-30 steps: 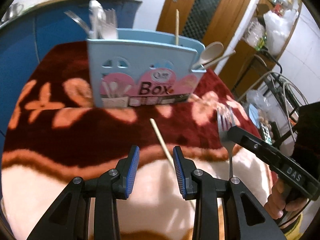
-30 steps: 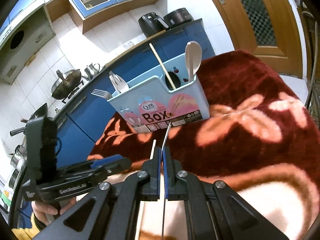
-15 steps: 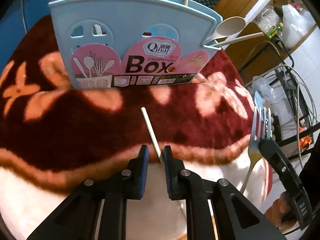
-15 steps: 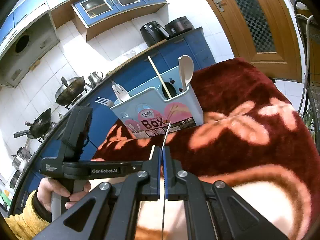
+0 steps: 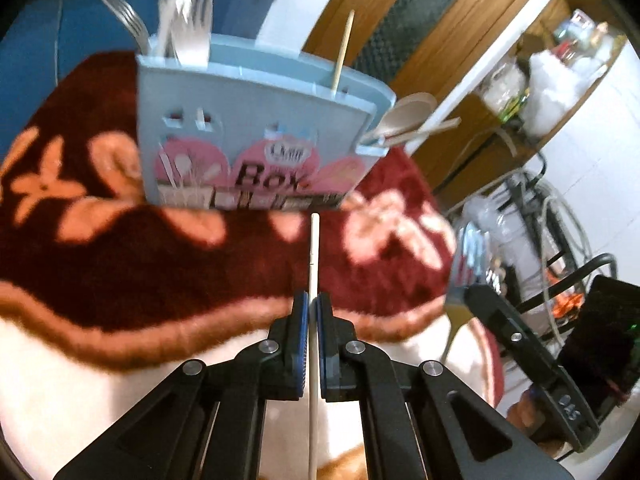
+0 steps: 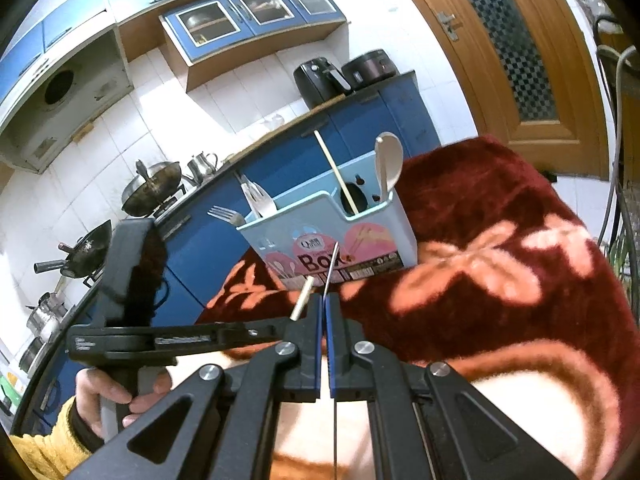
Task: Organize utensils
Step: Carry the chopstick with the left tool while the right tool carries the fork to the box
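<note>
A light blue utensil box (image 5: 256,136) marked "Box" stands on the red flowered blanket (image 5: 120,256); it also shows in the right wrist view (image 6: 332,236). It holds forks (image 5: 132,16), a chopstick (image 5: 343,52) and a pale spoon (image 5: 404,116). My left gripper (image 5: 313,300) is shut on a pale chopstick (image 5: 314,248) that points toward the box, lifted off the blanket. My right gripper (image 6: 323,300) is shut on a metal fork (image 5: 466,256), seen edge-on in the right wrist view (image 6: 331,268), held to the right of the left gripper.
The blanket-covered table drops off at the right, where a wire rack (image 5: 560,248) and cables stand. Blue kitchen cabinets (image 6: 208,248) with woks and a kettle lie behind the box. A wooden door (image 6: 516,52) is at the back right.
My left gripper closed on the chopstick that lay on the blanket and lifted it, now pointing straight at the box. My right gripper kept hold of the fork.
</note>
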`<action>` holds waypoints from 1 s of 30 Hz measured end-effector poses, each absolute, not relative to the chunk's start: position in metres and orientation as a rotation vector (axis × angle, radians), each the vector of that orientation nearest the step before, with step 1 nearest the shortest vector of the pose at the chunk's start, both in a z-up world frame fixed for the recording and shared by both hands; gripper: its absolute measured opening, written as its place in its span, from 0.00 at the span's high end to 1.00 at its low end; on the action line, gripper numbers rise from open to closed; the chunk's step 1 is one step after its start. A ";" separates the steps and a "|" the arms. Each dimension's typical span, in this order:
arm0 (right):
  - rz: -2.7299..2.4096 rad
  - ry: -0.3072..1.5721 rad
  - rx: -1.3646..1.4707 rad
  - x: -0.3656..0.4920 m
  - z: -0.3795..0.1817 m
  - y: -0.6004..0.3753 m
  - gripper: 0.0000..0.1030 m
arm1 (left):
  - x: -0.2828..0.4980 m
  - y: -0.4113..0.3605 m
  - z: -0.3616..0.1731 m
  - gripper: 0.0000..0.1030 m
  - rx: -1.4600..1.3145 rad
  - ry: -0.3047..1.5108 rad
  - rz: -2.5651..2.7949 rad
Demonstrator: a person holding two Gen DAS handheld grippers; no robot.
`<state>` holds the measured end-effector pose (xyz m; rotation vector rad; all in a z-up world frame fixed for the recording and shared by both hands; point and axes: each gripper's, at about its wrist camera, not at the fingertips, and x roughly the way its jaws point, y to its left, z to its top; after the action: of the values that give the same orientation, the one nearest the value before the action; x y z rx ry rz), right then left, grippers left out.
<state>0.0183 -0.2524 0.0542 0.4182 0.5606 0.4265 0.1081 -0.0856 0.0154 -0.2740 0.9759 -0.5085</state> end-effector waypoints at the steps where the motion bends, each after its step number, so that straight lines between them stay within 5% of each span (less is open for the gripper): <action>1: 0.424 0.552 0.414 0.018 0.056 -0.252 0.97 | 0.104 -0.082 0.022 0.96 -0.280 0.940 -0.510; 30: 0.365 0.338 0.292 0.033 0.123 -0.238 0.97 | 0.108 -0.022 0.138 0.96 -0.235 0.395 -0.369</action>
<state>0.0328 -0.2378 0.1233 0.2916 0.3377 0.3645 0.1076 -0.0218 0.1376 -0.2348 0.3951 -0.3690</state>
